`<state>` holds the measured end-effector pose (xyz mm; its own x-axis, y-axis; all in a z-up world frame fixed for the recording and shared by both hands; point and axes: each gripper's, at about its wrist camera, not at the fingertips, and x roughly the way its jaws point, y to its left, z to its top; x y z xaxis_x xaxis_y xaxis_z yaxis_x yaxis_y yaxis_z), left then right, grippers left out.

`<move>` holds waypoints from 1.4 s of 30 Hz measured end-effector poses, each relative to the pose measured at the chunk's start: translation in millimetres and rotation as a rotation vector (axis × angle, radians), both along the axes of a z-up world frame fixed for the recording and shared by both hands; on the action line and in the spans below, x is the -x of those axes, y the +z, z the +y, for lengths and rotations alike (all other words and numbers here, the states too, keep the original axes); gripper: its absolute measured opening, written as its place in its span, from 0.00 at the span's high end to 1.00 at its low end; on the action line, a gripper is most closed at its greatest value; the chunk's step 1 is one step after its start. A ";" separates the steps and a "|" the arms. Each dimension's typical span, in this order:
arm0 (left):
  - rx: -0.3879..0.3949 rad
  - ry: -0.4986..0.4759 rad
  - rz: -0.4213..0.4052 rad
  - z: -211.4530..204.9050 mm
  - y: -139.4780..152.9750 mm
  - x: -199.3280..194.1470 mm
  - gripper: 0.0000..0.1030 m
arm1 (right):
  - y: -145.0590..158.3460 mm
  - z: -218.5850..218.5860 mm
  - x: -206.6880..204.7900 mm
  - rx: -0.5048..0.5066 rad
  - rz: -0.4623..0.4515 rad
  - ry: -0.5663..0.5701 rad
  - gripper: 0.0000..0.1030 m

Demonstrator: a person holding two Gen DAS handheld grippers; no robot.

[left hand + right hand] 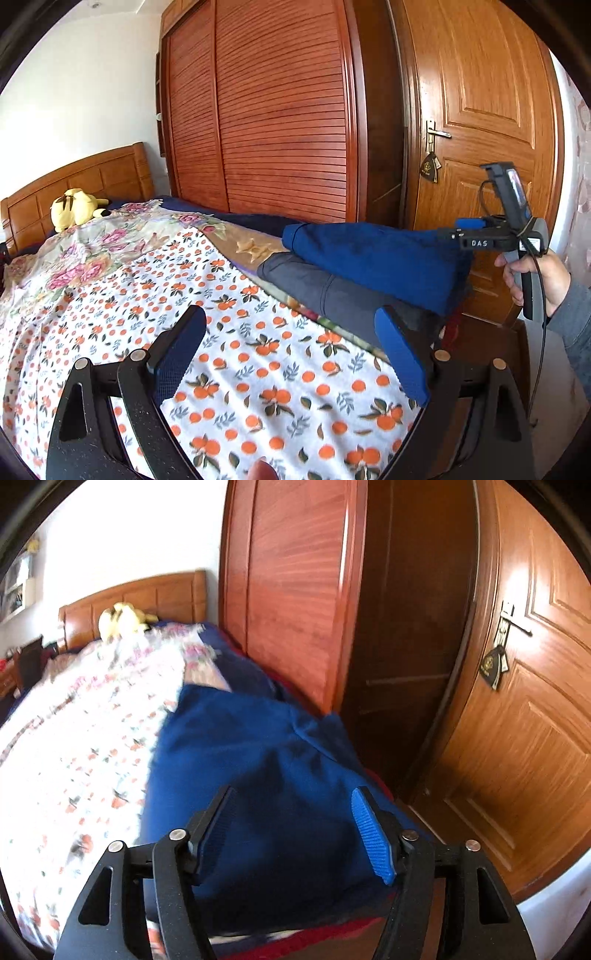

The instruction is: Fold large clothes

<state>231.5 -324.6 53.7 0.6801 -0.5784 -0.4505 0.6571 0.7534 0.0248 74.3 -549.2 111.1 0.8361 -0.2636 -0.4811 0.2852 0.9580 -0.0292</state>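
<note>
A folded blue garment (376, 262) lies on top of a folded dark grey garment (325, 291) at the bed's near right corner. In the right wrist view the blue garment (258, 782) fills the middle, blurred. My left gripper (291, 354) is open and empty above the orange-print sheet (236, 369), left of the stack. My right gripper (295, 834) is open just above the blue garment, holding nothing. The right gripper's body (506, 229) shows in the left wrist view, held by a hand at the stack's right end.
A floral quilt (92, 243) and a yellow plush toy (75, 208) lie toward the wooden headboard (77, 181). A louvred wardrobe (266, 110) stands behind the bed. A wooden door (480, 110) with keys is at the right.
</note>
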 end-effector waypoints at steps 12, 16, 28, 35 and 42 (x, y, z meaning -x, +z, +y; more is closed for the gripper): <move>-0.003 0.062 0.065 73.2 -37.3 32.4 0.10 | -23.7 147.9 48.1 0.003 -0.091 0.158 0.22; 0.010 0.134 0.102 107.1 -53.7 37.5 0.10 | -41.4 181.9 52.5 0.005 -0.082 0.228 0.22; 0.021 0.396 0.165 215.0 -95.1 71.6 0.10 | -65.5 257.5 70.8 -0.066 -0.076 0.448 0.22; 0.032 0.523 0.150 265.5 -89.3 101.9 0.10 | -66.3 282.2 92.8 -0.097 -0.072 0.536 0.22; 0.041 0.614 0.096 294.6 -72.3 137.4 0.10 | -57.9 300.9 104.8 -0.112 -0.108 0.603 0.22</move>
